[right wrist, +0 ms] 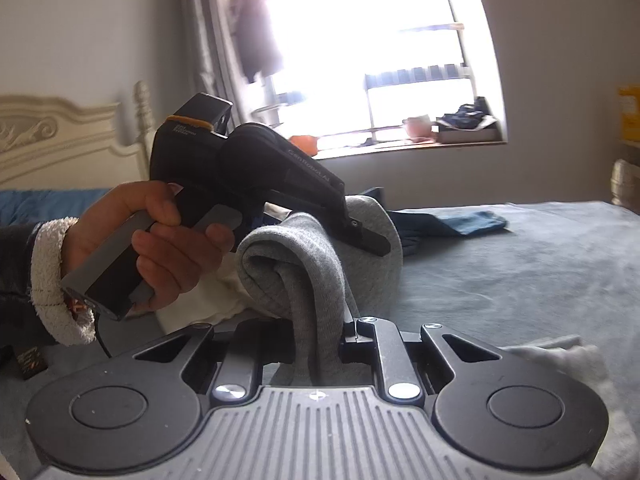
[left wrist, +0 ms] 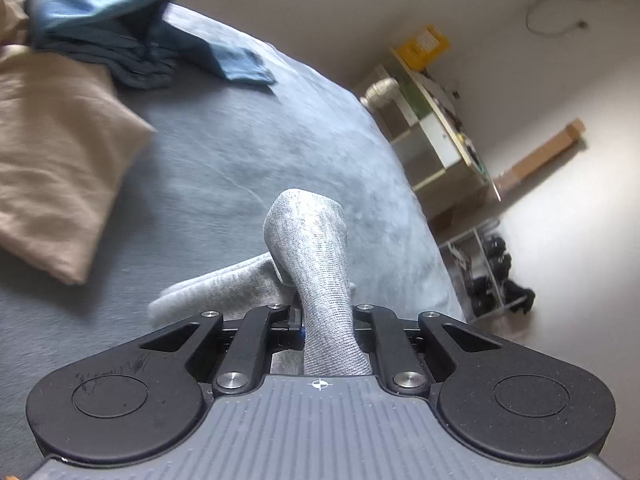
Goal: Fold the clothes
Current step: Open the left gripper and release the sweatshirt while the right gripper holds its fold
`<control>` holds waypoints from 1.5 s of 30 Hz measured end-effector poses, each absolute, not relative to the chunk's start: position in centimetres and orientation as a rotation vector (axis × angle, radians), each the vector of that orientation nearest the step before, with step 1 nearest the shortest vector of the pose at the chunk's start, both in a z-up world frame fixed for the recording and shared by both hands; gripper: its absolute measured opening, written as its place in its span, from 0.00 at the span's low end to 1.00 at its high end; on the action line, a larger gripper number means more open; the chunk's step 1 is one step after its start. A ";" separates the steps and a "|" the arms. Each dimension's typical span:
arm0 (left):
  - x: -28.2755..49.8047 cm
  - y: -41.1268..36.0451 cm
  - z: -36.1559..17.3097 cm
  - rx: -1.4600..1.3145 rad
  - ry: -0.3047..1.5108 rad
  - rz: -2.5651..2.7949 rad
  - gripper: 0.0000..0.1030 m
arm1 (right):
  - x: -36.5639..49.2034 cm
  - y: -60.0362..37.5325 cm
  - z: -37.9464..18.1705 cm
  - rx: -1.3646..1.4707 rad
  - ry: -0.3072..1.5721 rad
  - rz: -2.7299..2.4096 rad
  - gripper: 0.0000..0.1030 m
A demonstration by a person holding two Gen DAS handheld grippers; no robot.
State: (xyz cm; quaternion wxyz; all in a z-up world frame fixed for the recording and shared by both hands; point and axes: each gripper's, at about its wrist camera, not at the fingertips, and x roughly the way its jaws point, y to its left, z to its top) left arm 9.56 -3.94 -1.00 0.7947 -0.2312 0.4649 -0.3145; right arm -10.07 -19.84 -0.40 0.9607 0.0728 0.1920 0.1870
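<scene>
Left wrist: grey garment is clamped in left gripper and right gripper, bunched lengthwise between them.

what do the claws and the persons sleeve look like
Each claw, left and right, is black with round side housings, silver screws and a ribbed grey body. Seen side-on, the left has a grey-edged handle, an orange band and white lettering. The sleeve is dark with a fluffy white cuff.

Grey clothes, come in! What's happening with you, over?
Left gripper shut on grey garment. Right gripper shut on it too. Garment lifted above blue bed. Nothing blocking.
</scene>
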 end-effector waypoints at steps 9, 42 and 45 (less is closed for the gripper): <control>8.4 -12.3 -3.0 -0.252 0.994 -0.873 0.41 | -11.2 -31.6 -5.1 0.477 0.485 0.093 0.17; -3.1 -9.0 -7.4 0.135 0.753 -1.002 0.42 | -13.6 -41.5 -15.5 1.222 0.514 -0.077 0.14; -4.7 -10.4 -8.7 0.250 0.719 -0.992 0.42 | -13.3 -42.3 -16.2 1.266 0.541 -0.045 0.16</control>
